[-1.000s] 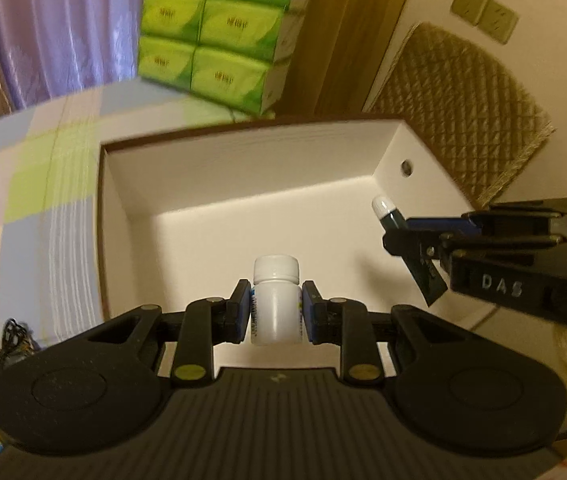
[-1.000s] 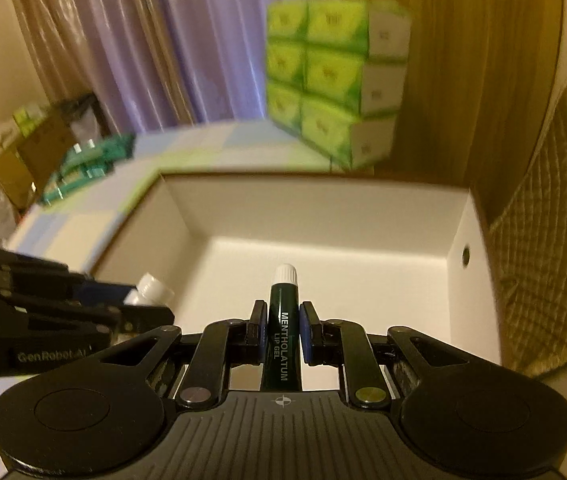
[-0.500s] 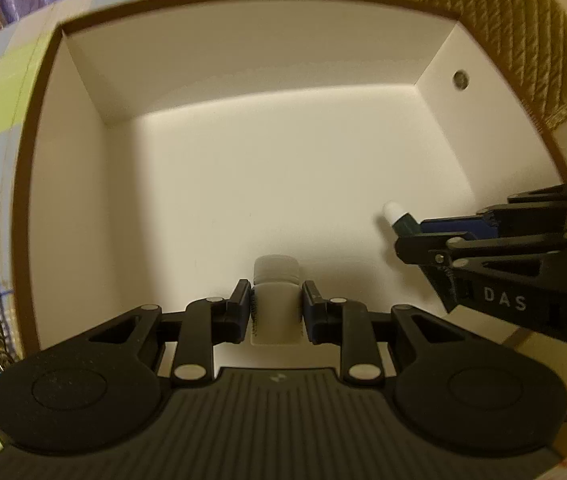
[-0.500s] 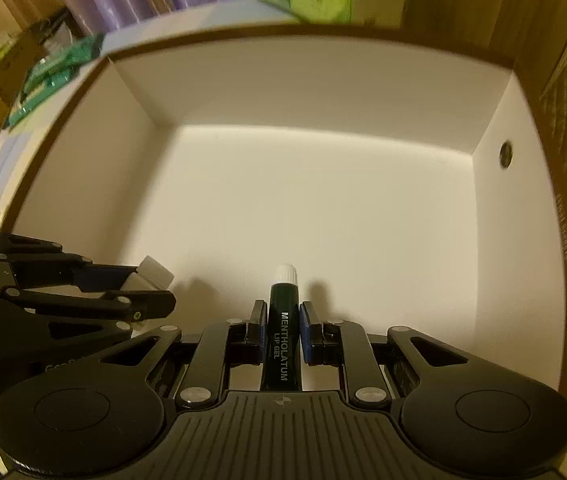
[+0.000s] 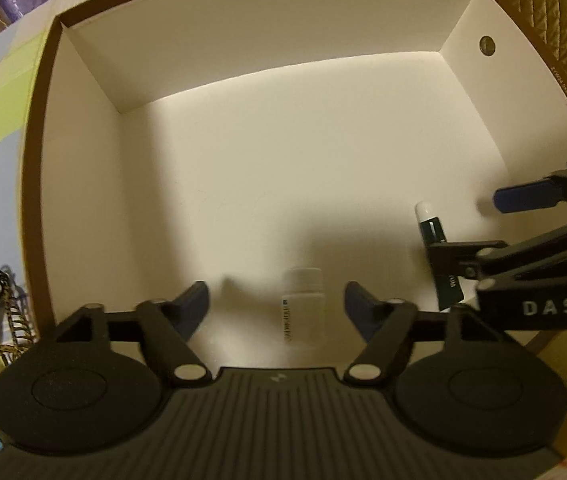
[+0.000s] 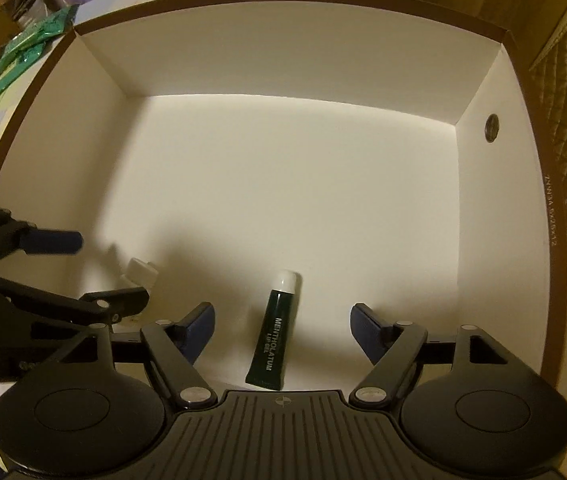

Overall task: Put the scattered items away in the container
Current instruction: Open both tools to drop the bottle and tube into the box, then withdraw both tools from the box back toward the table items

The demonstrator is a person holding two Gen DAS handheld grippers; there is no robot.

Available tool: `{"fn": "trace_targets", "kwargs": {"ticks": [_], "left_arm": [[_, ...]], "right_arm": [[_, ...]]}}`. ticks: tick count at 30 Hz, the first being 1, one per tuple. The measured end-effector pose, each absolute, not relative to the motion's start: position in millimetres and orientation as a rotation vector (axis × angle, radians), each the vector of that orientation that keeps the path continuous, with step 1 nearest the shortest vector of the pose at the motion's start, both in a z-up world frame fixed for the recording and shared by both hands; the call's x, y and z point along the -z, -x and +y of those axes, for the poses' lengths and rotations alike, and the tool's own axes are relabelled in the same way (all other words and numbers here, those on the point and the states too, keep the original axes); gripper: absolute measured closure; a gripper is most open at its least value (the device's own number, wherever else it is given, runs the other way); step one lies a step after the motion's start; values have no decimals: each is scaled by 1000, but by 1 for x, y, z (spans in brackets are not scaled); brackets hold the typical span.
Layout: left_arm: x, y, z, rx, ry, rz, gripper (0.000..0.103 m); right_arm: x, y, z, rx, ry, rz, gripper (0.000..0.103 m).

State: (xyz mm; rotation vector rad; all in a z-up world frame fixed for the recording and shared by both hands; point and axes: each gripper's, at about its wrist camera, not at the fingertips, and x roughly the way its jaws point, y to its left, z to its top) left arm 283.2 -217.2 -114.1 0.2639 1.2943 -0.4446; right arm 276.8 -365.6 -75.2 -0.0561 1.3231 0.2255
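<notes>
Both grippers stand wide open inside the box (image 5: 83, 128) and hold nothing. The left gripper (image 5: 275, 304) has its blue-padded fingers spread well apart on either side of the bottle (image 5: 303, 308), which appears to rest on the box floor near the front wall, clear of both pads. The right gripper (image 6: 281, 322) is equally spread around the tube (image 6: 273, 332), which lies on the floor, white cap pointing away and slightly right. Risk: on withdrawal, a finger could catch either item and drag or tip it; lift straight up before moving back. The two grippers sit near each other, so the right gripper's lower finger, which overlaps the tube in the left view, could nudge it. The bottle is a smooth white plastic cylinder with a cap and small label; whether it stands or lies cannot be told, and if lying it could roll. The tube is dark green, flat-crimped at the tail, soft-walled, unlikely to roll. The box is stiff board, matte white inside, brown rim, with a round hole in its right wall.
</notes>
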Motion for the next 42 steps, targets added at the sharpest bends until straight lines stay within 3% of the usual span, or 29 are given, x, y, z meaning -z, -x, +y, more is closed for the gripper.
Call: {"fn": "trace_targets", "kwargs": {"ticks": [14, 24, 42], "left_arm": [[99, -276, -217, 473, -279, 1251, 18], [64, -263, -218, 491, -252, 1153, 15], [-2, -209, -169, 496, -213, 995, 10]], "right_arm": [[56, -269, -380, -214, 31, 1281, 22], [26, -252, -370, -229, 16, 1164, 19], [-30, -187, -344, -218, 4, 948, 5]]}}
